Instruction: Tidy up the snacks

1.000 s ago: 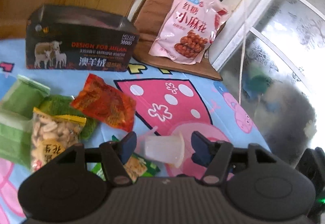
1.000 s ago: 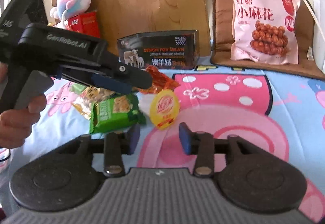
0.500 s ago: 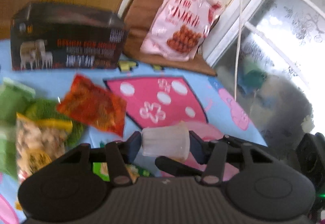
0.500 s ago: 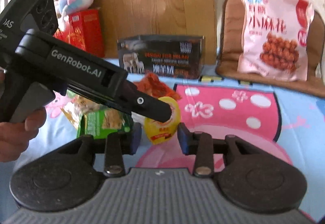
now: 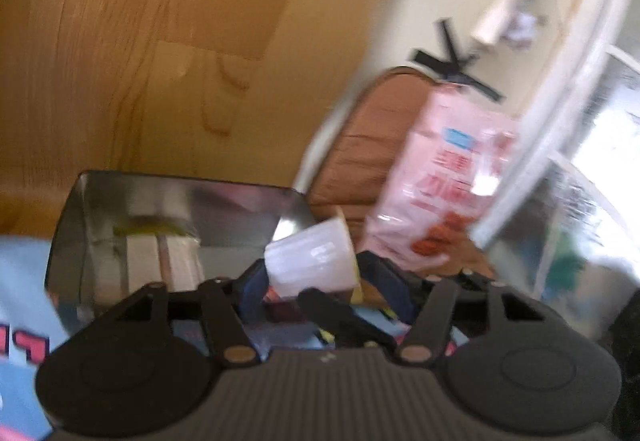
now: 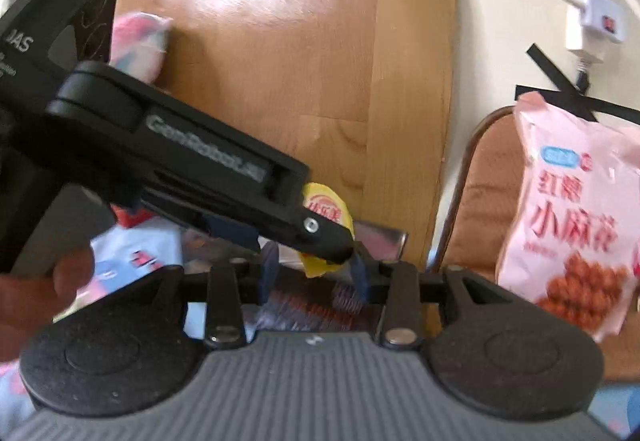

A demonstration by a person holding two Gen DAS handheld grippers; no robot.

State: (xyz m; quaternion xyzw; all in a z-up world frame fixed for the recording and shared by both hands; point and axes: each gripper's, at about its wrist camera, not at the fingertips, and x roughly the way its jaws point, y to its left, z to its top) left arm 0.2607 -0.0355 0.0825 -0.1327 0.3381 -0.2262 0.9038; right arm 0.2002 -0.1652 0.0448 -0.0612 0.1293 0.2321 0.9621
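Both grippers, the left gripper (image 5: 314, 277) with jaws just widened and the right gripper (image 6: 314, 273) partly closed, are being kept around one translucent plastic jelly cup with a yellow foil lid (image 5: 310, 259), at 3 o'clock of the open dark cardboard box (image 5: 80, 225); actual gripping cannot be told.

Jelly cup raised above open dark box; pink snack bag upright behind.

The jelly cup (image 5: 310, 257) is translucent white plastic with a yellow printed foil lid (image 6: 326, 209), tilted on its side, lid end away from the box. It sits in front of and over the near corner of the dark box (image 5: 180, 201), open-topped with a reflective lining. A pink snack bag (image 6: 576, 217) with red lettering leans upright against a brown cushion to the right.
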